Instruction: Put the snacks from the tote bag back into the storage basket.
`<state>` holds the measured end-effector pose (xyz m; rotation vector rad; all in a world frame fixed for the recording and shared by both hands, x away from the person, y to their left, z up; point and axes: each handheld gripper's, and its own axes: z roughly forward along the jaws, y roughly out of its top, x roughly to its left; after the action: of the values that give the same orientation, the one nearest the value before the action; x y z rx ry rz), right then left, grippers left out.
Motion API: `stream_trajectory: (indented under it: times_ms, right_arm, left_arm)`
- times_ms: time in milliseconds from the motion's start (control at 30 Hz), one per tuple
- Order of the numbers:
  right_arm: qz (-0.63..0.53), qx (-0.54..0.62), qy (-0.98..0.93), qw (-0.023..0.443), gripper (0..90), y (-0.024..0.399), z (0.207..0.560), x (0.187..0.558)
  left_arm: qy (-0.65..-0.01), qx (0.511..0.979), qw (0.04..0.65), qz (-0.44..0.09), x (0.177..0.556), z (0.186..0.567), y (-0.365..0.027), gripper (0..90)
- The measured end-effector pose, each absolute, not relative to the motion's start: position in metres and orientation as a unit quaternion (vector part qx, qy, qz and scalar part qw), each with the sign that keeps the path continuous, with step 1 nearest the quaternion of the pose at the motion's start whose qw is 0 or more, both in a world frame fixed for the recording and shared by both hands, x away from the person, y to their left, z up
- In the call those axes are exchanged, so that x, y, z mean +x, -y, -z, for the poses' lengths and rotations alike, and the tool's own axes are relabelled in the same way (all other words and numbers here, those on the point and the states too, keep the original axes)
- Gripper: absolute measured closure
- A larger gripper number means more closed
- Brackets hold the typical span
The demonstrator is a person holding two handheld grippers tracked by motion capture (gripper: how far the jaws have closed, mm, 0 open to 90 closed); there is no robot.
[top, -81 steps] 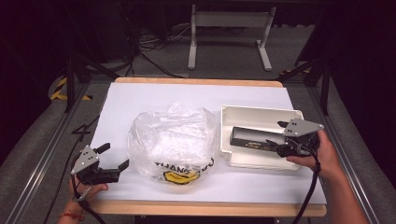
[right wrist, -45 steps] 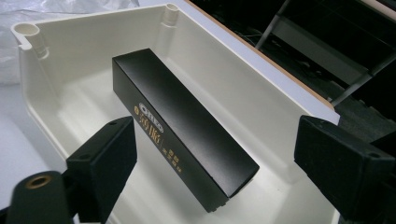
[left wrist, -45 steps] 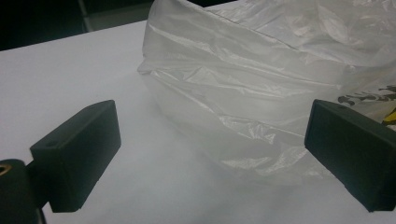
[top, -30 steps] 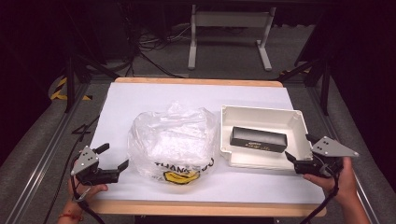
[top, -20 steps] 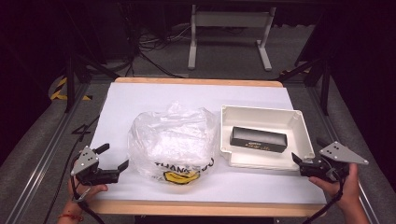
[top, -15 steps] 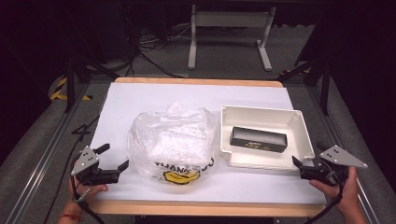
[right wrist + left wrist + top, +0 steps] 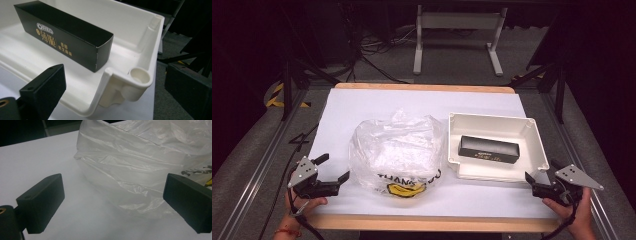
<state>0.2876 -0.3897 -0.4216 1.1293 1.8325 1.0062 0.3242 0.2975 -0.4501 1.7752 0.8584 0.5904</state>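
Observation:
A crumpled clear plastic bag (image 7: 397, 152) with black lettering and a yellow print lies mid-table. To its right a white tray (image 7: 534, 145) holds a long black box (image 7: 488, 149) with gold print. My left gripper (image 7: 333, 167) rests open at the near left, its jaws facing the bag (image 7: 140, 165) with nothing between them. My right gripper (image 7: 542, 172) is low at the tray's near right corner. Its jaws have just been opening and grip nothing. In the right gripper view (image 7: 117, 82) the tray's corner post (image 7: 140, 75) and the box (image 7: 62, 35) lie just ahead.
White paper (image 7: 377, 105) covers the table, with a wooden edge (image 7: 422, 222) along the near side. Metal rails (image 7: 257, 165) run along both sides. A stand's legs (image 7: 457, 45) and cables sit on the floor behind. Bare paper lies behind the bag.
My right gripper left the black box in the tray, drew back toward the near right table corner and sank. The left gripper and bag stayed put.

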Motion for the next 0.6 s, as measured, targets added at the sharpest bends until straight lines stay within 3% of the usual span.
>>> stream_trajectory:
  times_ms: [600]
  right_arm:
    - [-0.443,0.435,-0.675,0.399,6.8,0.396,0.436,0.281]
  left_arm:
    - [-0.365,0.735,0.515,-0.247,0.328,0.453,-0.301,4.5]
